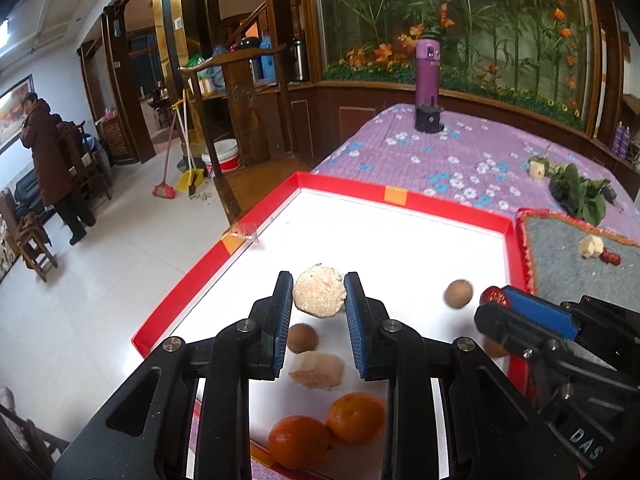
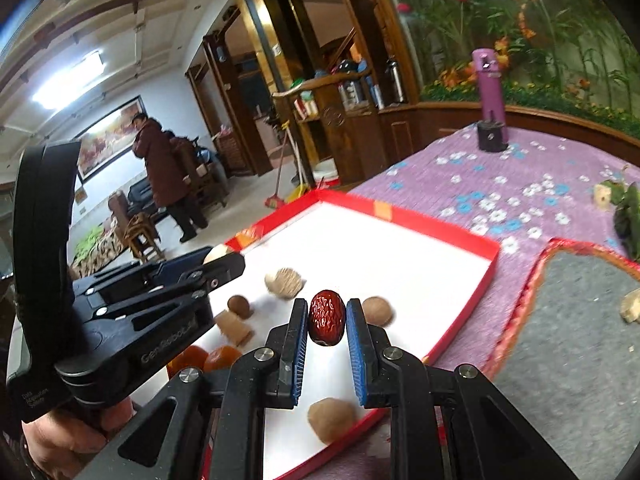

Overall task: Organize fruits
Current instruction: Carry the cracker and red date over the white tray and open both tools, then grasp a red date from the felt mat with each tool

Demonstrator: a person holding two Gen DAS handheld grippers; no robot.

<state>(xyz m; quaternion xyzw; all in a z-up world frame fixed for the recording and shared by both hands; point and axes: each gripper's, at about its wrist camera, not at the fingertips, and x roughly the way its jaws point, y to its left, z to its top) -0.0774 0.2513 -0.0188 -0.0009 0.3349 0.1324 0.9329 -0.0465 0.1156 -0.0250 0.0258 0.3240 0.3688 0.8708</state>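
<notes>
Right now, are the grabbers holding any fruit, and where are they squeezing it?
Yes. The left gripper squeezes a pale bumpy ball by its two sides. The right gripper pinches a red date by its sides.

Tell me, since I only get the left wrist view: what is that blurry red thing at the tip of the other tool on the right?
Observer: It is a wrinkled red date, clamped between the fingers of the right gripper.
Operator: Is anything hidden behind that tool?
Observer: Yes. A round brown fruit lies in the red-rimmed tray, by its near edge.
Operator: Who holds the tool with the pale lump?
Observer: A bare hand grips the left gripper from below.
</notes>
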